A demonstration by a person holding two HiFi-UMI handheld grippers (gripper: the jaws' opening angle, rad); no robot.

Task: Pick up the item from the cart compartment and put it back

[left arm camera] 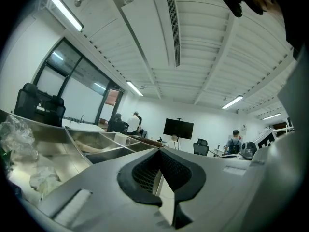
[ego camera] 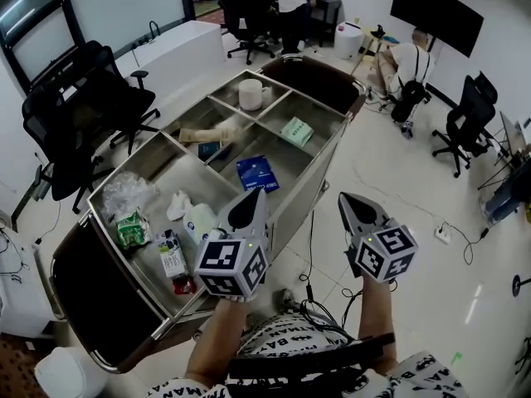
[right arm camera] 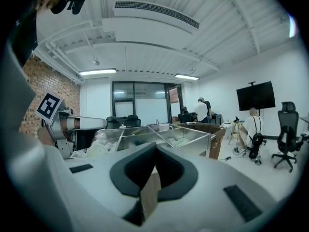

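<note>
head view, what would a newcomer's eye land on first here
The long stainless steel cart with divided compartments fills the middle, holding a flat blue packet in a centre compartment and a white cylindrical cup at the far end. Nearer the camera, the grey left tongs and right tongs point forward, both shut and empty.

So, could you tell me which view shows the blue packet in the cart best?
The head view: it looks straight down on the blue packet. Both gripper views look low across the cart, whose walls hide it.
</note>
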